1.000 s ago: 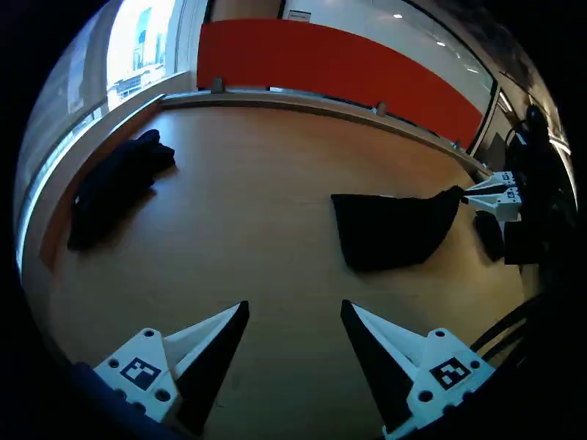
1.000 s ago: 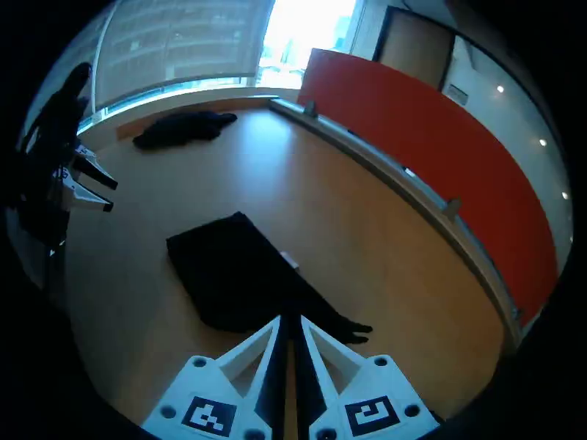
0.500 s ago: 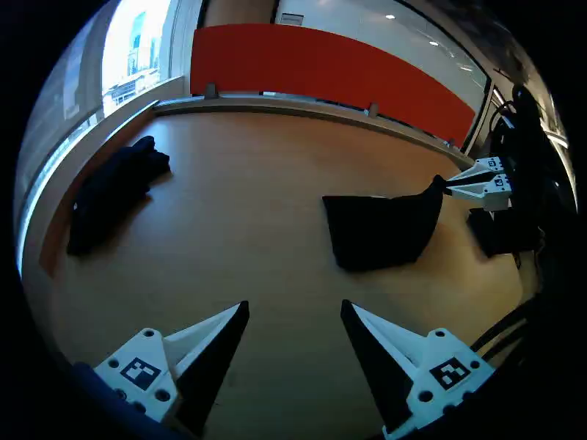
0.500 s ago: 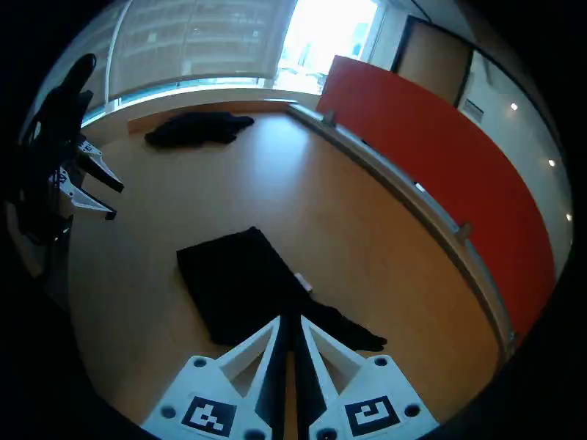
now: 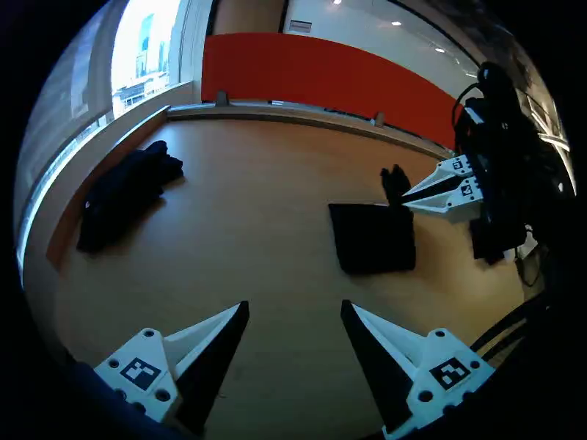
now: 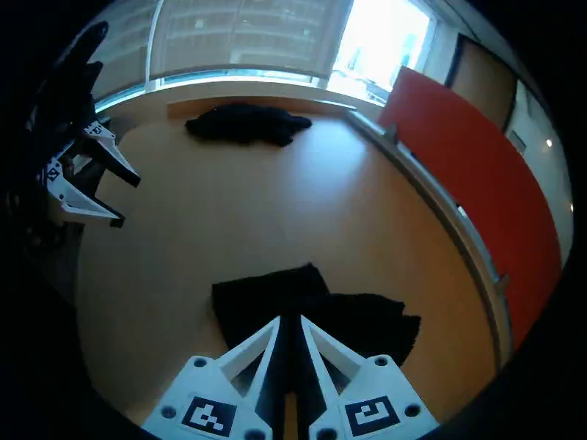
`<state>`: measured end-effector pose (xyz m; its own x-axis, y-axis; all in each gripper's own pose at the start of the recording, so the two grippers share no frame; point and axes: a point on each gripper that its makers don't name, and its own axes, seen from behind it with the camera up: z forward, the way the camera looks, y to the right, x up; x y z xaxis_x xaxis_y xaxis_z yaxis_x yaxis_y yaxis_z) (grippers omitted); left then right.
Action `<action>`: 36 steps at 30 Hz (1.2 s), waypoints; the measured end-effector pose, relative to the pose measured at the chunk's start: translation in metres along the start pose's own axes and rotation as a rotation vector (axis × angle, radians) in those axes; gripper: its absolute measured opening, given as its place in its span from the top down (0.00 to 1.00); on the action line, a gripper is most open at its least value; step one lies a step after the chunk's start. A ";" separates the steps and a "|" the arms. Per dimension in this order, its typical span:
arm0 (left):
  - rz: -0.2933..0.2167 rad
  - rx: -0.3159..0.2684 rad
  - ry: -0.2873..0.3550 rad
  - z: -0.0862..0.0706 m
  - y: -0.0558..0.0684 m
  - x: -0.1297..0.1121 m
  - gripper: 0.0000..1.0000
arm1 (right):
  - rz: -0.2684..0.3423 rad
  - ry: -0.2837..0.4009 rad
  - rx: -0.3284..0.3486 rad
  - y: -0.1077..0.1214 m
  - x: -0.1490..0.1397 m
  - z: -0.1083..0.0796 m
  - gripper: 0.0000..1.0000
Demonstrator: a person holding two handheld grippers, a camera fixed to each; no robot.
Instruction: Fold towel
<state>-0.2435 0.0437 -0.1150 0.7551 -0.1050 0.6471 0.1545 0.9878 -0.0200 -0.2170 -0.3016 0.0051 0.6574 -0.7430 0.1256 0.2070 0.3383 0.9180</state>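
- The black towel [image 5: 373, 238] lies on the wooden bench [image 5: 242, 220]. Most of it forms a flat dark rectangle, with one corner drawn up off the surface at its far right edge.
- The right gripper [image 5: 405, 202] has that raised corner. In the right gripper view its two fingers stand almost together with dark cloth pinched between them, so it appears clamped on the towel.
- The left gripper [image 5: 293, 308] is spread wide with nothing between its fingers. It hangs over bare bench, well apart from the towel, which lies ahead of it and to its right.
- In the right gripper view the towel spreads crosswise just beyond the fingertips, so its long axis looks to run across that gripper's line and not along it.
- My judgement is that the next move turns on this. The right gripper is much the nearer and already has the edge, so the fold would carry that corner across the flat part towards the opposite edge.
- A second bundle of dark cloth [image 5: 121, 191] lies near the window-side rim, well clear of both.
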 end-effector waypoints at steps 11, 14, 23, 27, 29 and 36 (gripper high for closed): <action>-0.027 0.011 -0.005 0.000 0.001 -0.008 0.07 | 0.021 -0.062 0.111 -0.045 -0.013 0.056 0.95; -0.030 0.013 -0.009 0.002 0.000 -0.009 0.07 | 0.023 -0.060 0.110 -0.044 -0.013 0.056 0.94; -0.033 0.019 -0.017 0.005 -0.004 -0.010 0.07 | 0.048 -0.048 0.108 -0.038 -0.013 0.050 0.82; -0.033 0.021 -0.018 0.006 -0.005 -0.010 0.07 | 0.060 -0.041 0.107 -0.035 -0.014 0.047 0.61; -0.035 0.021 -0.019 0.006 -0.006 -0.010 0.07 | 0.067 -0.037 0.102 -0.034 -0.014 0.044 0.48; -0.036 0.020 -0.018 0.008 -0.006 -0.007 0.07 | 0.092 -0.031 0.088 -0.029 -0.017 0.039 0.36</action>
<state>-0.2547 0.0392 -0.1136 0.7378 -0.1386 0.6606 0.1682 0.9856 0.0188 -0.2622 -0.3212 -0.0096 0.6479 -0.7288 0.2215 0.0814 0.3554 0.9312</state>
